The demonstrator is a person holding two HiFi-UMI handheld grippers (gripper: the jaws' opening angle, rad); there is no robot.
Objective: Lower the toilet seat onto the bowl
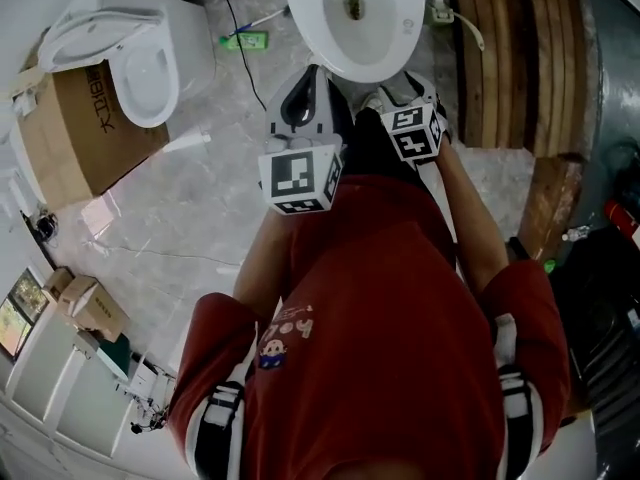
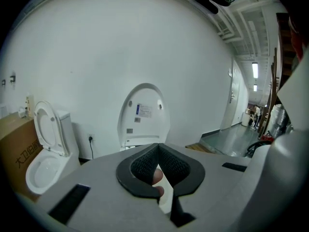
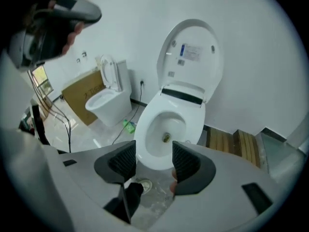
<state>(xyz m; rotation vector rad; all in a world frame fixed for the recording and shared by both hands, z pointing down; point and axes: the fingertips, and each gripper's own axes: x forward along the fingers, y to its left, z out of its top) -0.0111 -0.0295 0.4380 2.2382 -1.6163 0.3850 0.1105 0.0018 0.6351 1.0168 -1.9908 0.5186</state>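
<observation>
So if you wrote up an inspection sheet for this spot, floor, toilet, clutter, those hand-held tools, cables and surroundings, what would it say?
Surface: grey stone-look floor.
Job's things: toilet seat stands raised behind the open bowl; not yet lowered.
Clutter: small green item on the floor; cardboard box beside a second toilet.
Grippers: left gripper fingers together, empty; right gripper fingers apart, empty, pointed at the bowl.
Cables: black cable runs across the floor left of the bowl.
Surroundings: white wall; wooden slats right of the bowl.
</observation>
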